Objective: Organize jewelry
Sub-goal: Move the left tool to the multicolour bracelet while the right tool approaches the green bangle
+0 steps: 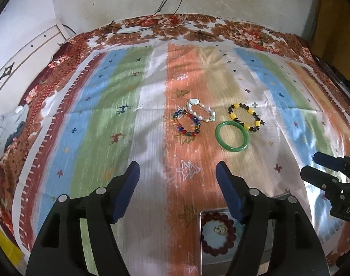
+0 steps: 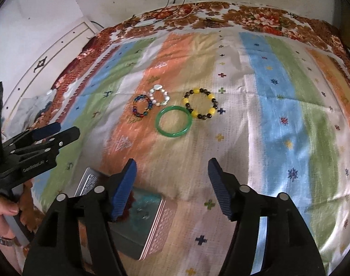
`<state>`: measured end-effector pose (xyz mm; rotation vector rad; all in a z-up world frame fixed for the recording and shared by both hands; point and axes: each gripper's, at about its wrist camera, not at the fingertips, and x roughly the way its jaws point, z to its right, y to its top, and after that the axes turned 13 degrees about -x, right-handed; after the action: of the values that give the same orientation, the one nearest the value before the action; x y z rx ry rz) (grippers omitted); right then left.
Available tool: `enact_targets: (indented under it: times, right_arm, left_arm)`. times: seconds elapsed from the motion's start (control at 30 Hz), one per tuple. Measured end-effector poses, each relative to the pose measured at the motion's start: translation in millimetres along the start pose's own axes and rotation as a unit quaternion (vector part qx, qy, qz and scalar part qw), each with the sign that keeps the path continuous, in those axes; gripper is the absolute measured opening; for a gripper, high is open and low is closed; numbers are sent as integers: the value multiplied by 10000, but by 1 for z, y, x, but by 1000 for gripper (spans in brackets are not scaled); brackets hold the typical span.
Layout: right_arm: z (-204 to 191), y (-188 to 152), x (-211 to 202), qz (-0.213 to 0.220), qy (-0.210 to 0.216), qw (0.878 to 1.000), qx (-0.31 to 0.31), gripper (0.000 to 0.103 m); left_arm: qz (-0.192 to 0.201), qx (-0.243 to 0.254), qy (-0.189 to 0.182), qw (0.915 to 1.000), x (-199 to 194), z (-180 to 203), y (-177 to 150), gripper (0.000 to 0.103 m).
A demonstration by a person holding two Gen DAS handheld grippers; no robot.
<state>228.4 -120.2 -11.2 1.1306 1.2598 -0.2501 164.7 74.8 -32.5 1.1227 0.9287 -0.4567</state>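
Both the left gripper [image 1: 177, 192] and right gripper [image 2: 172, 189] are hovering with jaws wide and empty; the rigid, slippery green bangle [image 2: 173, 121] is probably demanding a cross-rim grip.

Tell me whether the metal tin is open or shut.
Open: the tin has no lid on, and a dark red bead bracelet lies visible inside it.

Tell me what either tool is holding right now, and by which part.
Nothing. The left tool and right tool both stand open with only cloth between their pads; the dark red bracelet lies in the tin.
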Motion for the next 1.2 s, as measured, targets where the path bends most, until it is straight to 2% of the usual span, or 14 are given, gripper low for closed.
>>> enact_targets:
  times: [0.27,0.53,0.83,1.0,1.2]
  right_arm:
    - [10,13,18,-150,115,9996,224,69]
    - [12,28,45,-409,131,9988,236,69]
    - [18,40,72,-650,179,9976,159,69]
    - [20,47,81,-707,190,9972,178,69]
    - [27,51,95,-824,-13,9963,261,69]
  left_arm:
    - [-199,-216,2,9996,24,-8,18,73]
    - [-555,-518,-224,9969,58,-13,39,73]
    - [-774,-594,-152,9951,93,-17,55,73]
    - [-844,-424,-56,9955,112,-13,60,73]
    - [-971,-412,68,9944,134,-14,64,73]
